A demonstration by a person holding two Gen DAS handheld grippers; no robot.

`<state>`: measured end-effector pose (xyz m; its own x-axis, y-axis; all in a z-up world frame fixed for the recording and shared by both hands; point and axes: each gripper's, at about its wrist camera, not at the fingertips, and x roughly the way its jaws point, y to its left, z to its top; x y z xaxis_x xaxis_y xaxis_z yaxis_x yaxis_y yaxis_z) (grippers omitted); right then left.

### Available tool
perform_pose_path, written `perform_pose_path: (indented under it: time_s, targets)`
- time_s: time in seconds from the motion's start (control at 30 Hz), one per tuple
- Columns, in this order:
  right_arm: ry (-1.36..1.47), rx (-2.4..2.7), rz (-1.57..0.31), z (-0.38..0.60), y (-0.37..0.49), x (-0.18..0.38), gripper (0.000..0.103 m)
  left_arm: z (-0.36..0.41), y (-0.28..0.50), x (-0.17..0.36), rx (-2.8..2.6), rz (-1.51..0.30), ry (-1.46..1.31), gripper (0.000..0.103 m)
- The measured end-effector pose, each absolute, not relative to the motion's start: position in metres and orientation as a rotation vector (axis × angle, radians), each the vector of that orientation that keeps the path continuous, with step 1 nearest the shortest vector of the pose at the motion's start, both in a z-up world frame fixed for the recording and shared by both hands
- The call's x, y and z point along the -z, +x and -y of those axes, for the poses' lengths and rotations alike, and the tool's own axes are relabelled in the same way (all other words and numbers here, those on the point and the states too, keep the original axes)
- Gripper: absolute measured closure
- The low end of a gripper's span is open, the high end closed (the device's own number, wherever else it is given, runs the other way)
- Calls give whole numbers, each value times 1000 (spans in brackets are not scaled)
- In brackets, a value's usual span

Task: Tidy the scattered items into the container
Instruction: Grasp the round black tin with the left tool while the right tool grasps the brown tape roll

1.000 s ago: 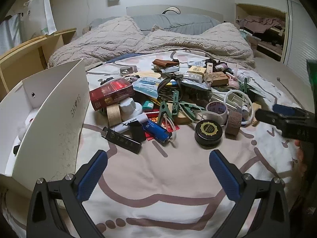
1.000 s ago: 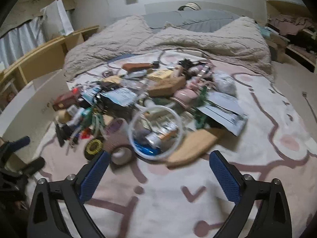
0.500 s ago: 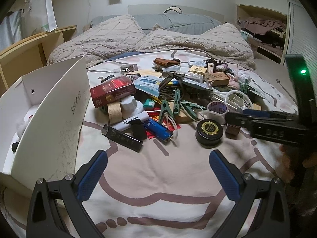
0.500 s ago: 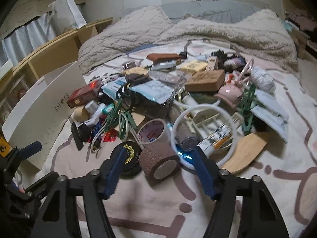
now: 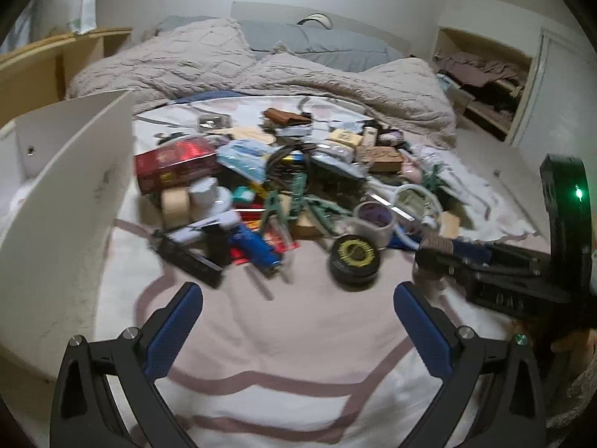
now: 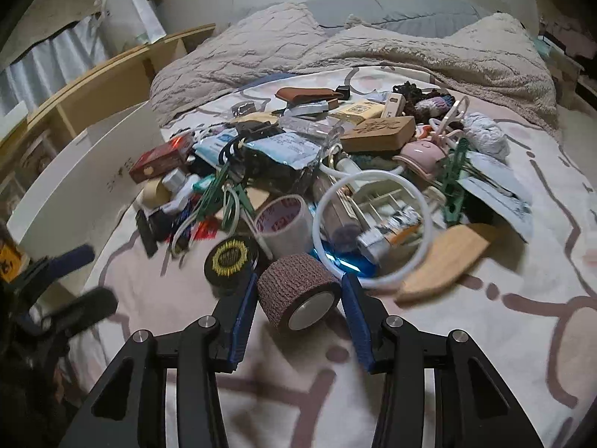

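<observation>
A heap of small items lies on the patterned bedspread [image 5: 291,343]. At its near edge sits a brown bandage roll [image 6: 298,291], resting on the bedspread. My right gripper [image 6: 298,298] has a blue pad against each side of that roll, and its jaws are still closing. In the left wrist view the same roll [image 5: 437,240] shows at the tip of the right gripper [image 5: 444,254]. My left gripper [image 5: 298,317] is open over bare bedspread, short of the heap. The white box [image 5: 67,186] stands open at the left.
A black round tin [image 6: 231,257], a clear tape roll [image 6: 283,224], a white ring [image 6: 373,231] and a wooden piece [image 6: 444,261] crowd the brown roll. A red box [image 5: 175,164] lies near the white box. A rumpled blanket [image 5: 261,71] covers the far bed.
My right gripper has moved in on the brown roll and its jaws have narrowed from wide apart to flanking it. The left gripper stays open, its view tilted slightly.
</observation>
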<state>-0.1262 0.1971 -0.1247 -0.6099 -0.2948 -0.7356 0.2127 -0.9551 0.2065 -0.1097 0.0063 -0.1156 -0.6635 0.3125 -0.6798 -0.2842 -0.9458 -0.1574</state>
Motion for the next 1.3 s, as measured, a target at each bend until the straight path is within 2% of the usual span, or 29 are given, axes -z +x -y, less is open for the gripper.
perform_pose_path:
  time_s: [0.33,0.43,0.73,1.0,1.13,1.3]
  targets:
    - [1283,2618,26,-228,-99,112,57,-44,-129,124,-2505,-115,-1063,7]
    - [1307,2627,3,-235,-95,110,57,-48,-138,133,-2477,-117,-1101,12]
    - [1356,2604,-16,-229,-98,126,57,-57,-156,156,-2426,-123,-1174,13]
    - [1337,2624,-17,-219,-110,131,57,-54,-163,157,-2409,-55,-1182,13]
    - [1336,2621,14,-219,-112,131,57,-57,-165,158,-2396,-68,-1185,25]
    - [1346,2603,57,-224,-111,130,56,-65,-163,160,-2363,-103,-1167,31]
